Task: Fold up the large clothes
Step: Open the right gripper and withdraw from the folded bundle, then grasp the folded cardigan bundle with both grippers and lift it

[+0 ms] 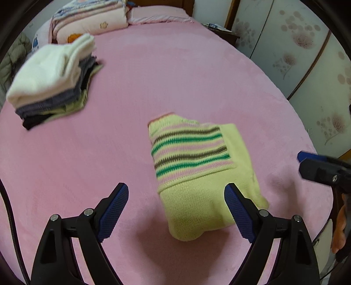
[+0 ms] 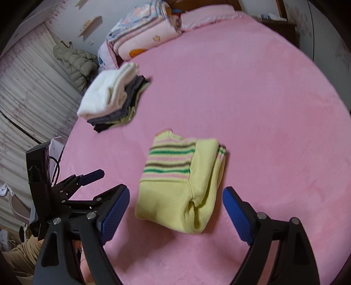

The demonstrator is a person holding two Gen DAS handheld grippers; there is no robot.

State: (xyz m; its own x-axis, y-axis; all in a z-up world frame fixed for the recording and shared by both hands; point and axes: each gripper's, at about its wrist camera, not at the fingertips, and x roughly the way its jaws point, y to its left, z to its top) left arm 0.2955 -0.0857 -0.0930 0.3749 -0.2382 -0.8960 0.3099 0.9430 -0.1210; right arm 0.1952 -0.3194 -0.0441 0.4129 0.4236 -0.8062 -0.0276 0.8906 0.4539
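Pale yellow knit with green, brown and pink stripes, the sweater [image 1: 197, 173] lies folded into a thick bundle on the pink bed cover [image 1: 164, 76], roughly midway across it and closer to the near edge than to the headboard end. Both tools hang over it with nothing in them: the left gripper [image 1: 176, 208] has its blue pads [image 1: 114, 210] spread wide apart above the bundle's near end, and the right gripper [image 2: 175, 212] is spread just as wide, its fingers [image 2: 238, 216] straddling the rolled near corner without touching it. The fold looks finished to me, so the likely next step is carrying it to the stack of folded clothes [image 1: 52, 81] that sits near the left edge, toward the far corner by the folded quilts [image 1: 90, 19]. That is where I see the trouble. The bundle is soft and several layers deep, and its right side is a loose roll; a pinch that catches only the top layer would peel the fold open as it lifts. A grip by one tool alone would let the free end sag and unroll. The stack itself already leans and fans out at its lower layers, so a bundle set down off-centre could tip it toward the bed's edge.
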